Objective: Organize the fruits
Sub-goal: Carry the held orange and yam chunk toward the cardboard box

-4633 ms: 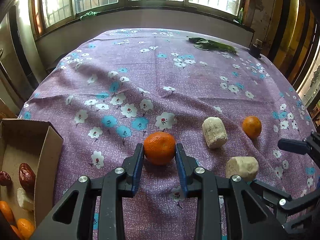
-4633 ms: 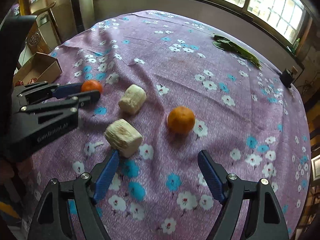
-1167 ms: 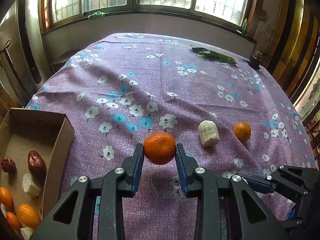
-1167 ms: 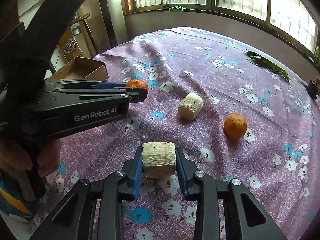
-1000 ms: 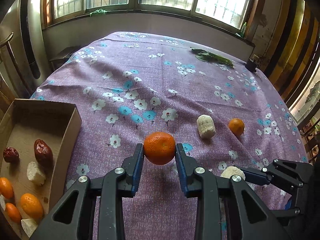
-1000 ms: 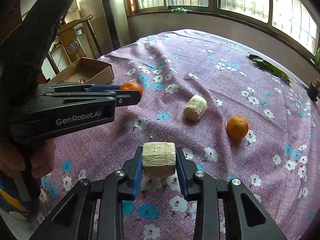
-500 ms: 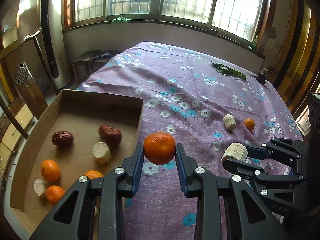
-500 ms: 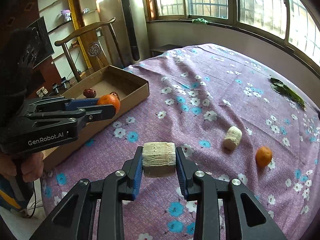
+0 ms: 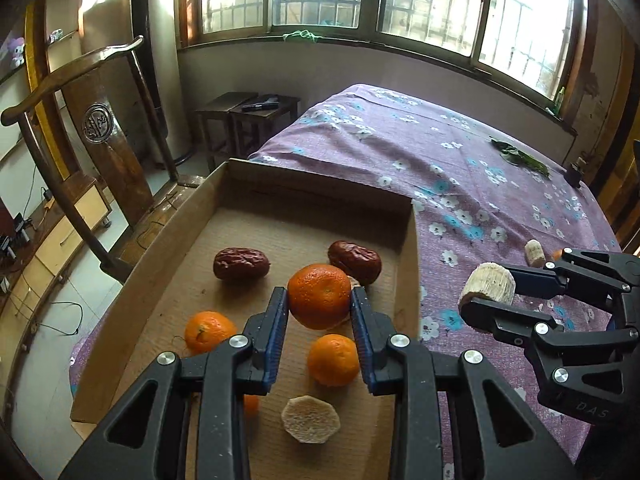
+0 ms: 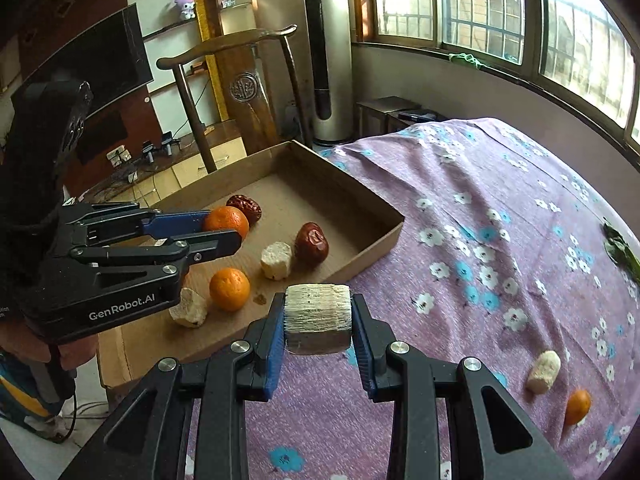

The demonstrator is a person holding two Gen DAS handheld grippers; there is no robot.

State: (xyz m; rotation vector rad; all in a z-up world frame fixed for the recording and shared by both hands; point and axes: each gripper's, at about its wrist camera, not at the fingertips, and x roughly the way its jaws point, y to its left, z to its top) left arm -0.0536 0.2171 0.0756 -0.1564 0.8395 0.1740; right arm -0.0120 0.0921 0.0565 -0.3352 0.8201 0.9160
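- My left gripper (image 9: 319, 314) is pinching a mandarin (image 9: 319, 295) between its blue pads, and I am holding it in the air over the cardboard box (image 9: 409, 264).
- From my right wrist view, the same left gripper (image 10: 224, 228) is reaching in from the left over the box (image 10: 376, 240), with the mandarin (image 10: 226, 220) at its tip.
- My right gripper (image 10: 319, 330) is gripping a pale, fibrous cylinder chunk (image 10: 319, 317) by its two flat ends; I am holding it above the purple floral tablecloth (image 10: 500, 208), just beside the box's near corner.
- In the left wrist view, the right gripper (image 9: 490, 294) is sitting to the right of the box, outside its wall, with the chunk (image 9: 487, 286) clamped at its tip.
- Inside the box I am seeing two red dates (image 9: 241, 263) (image 9: 354, 255), three loose mandarins, one mostly hidden under my left gripper (image 9: 210, 331) (image 9: 333, 359) (image 9: 251, 405), and a pale cut piece (image 9: 311, 419) near the front.
- The right view is also showing a second pale piece (image 10: 276, 260) just beside a date (image 10: 311, 242).
- Out on the tablecloth, well apart from the box, one pale cylinder (image 10: 543, 366) and one mandarin (image 10: 577, 407) are lying near each other.
- Green leaves (image 9: 520, 157) are lying at the far side of the cloth.
- A wooden chair (image 10: 240, 92) is standing behind the box.
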